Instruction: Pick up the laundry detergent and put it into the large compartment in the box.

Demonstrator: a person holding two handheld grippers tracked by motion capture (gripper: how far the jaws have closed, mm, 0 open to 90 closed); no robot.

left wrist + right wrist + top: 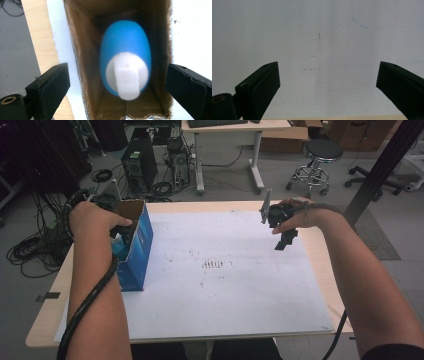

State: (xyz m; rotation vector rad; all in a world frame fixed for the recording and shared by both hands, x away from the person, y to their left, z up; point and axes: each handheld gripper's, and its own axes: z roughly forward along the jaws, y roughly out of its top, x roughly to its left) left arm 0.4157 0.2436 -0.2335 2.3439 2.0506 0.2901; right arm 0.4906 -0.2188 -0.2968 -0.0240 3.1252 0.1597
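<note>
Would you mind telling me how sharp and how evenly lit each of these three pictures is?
High view: dim, the room behind dark, the blue box fairly clear. Left gripper view: the blue and white object inside the box is soft and out of focus, the box's depths shadowed. Right gripper view: the white sheet is bright, flat, slightly hazy.

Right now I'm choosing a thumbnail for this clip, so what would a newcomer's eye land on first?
First, the blue egg-shaped object with a white cap, lying inside the open cardboard box, seen in the left gripper view between that gripper's wide-open jaws. In the high view, that blue box stands on the white sheet near the table's left edge, with the left gripper over its opening. The right gripper hangs open over bare sheet at the far right.
</note>
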